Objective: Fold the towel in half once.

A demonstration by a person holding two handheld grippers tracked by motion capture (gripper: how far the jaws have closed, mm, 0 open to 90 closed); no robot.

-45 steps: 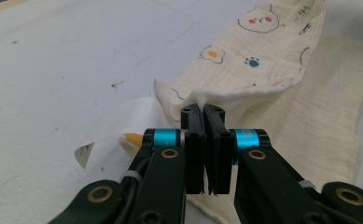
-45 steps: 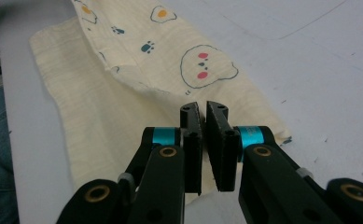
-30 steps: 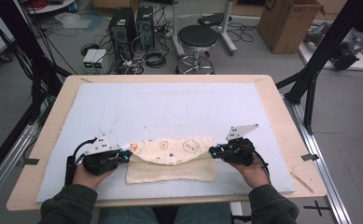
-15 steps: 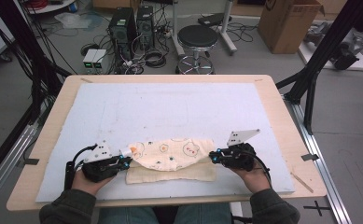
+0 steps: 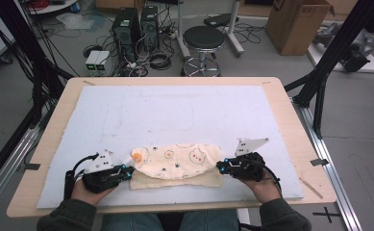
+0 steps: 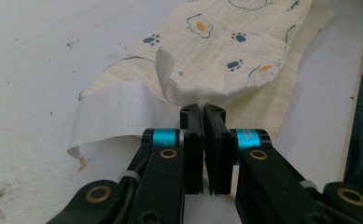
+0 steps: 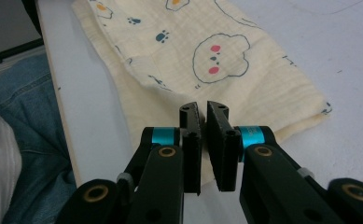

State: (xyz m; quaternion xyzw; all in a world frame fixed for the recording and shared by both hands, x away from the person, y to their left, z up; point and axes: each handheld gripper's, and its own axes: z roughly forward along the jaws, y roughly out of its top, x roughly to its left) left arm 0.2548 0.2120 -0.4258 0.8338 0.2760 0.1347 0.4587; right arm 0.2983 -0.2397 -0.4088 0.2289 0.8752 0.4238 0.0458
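Cloth (image 5: 177, 163), printed muslin, now lies folded along the bench's (image 5: 280, 103) near edge; both grippers, left gripper (image 5: 126, 169) and right gripper (image 5: 220, 166), pinch its ends, drawn nearer since before, completing the fold.

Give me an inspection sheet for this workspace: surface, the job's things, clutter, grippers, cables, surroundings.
Surface: wooden table with a white mat marked by small dark specks.
Job's things: cream printed cloth, folded along the mat's near edge, a white label at its left end.
Clutter: nothing seen on the mat besides the cloth.
Grippers: left gripper shut on the cloth's left end; right gripper shut on its right end.
Cables: a black cable loops from the left gripper; more lie tangled on the floor.
Surroundings: stool, computer towers, cardboard box.
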